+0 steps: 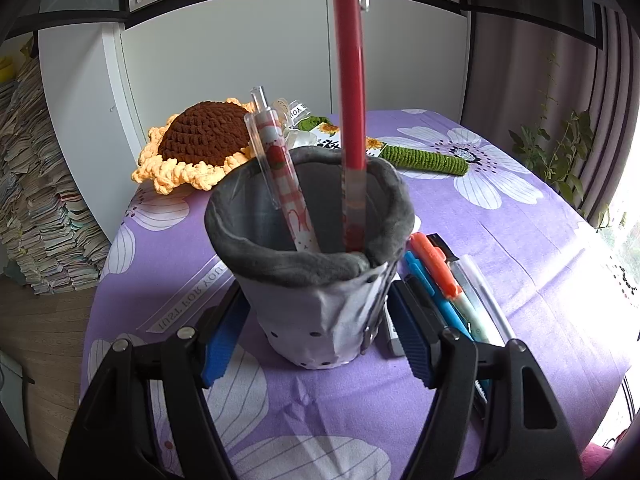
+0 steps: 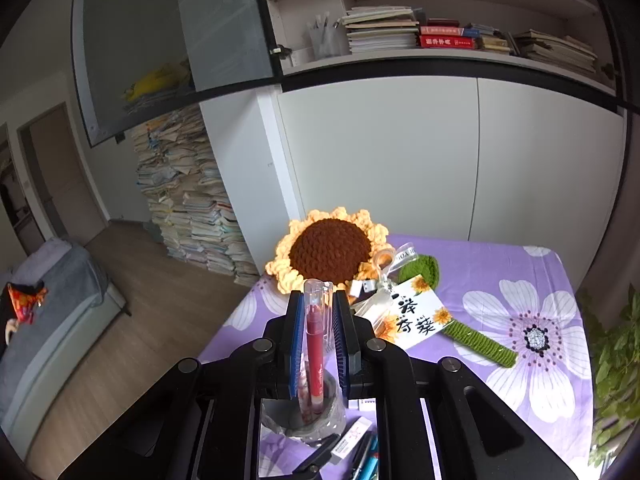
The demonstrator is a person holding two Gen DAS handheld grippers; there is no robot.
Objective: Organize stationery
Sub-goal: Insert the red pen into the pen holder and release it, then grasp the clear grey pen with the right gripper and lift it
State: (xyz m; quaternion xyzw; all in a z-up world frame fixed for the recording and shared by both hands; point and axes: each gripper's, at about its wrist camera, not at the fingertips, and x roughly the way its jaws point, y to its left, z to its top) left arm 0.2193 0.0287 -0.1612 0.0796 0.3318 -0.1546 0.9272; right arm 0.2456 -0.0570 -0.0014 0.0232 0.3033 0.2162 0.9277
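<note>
Blue-padded left claw [image 1: 316, 344] nearest, set round base of grey fabric pen pot [image 1: 308, 264] w/ pads flanking both sides; looks like clamped on pot, prob. to steady soft wall so it won't tip or slump while pens go in. Inside pot already: pink check pen [image 1: 284, 184], leaning on back-left rim, clear cap end sticking out. Beside it, red pen [image 1: 352, 128], near upright, lower end down inside pot, top end running out of frame at top. Right claw [image 2: 318, 344] pinched shut on red pen up near its clear cap, seen from above w/ pot mouth directly below — high grip prob. so barrel drops straight in w/o claw hitting rim. Can't tell if tip touches pot bottom yet. Just right of pot on tabletop [image 1: 520, 248]: loose pens [image 1: 444, 280] lying side by side, orange, blue, pale green, clear, not yet sorted, plus white eraser [image 2: 352, 438] near pot in right view. Purple flower cloth over tabletop. Further back: crochet sunflower [image 1: 200, 144], its green stem [image 1: 424, 158] and card w/ characters [image 2: 416, 316], decor, not stationery to sort by the look. Beyond, white cabinet [image 1: 240, 60] and book stacks [image 2: 192, 200] on floor.
</note>
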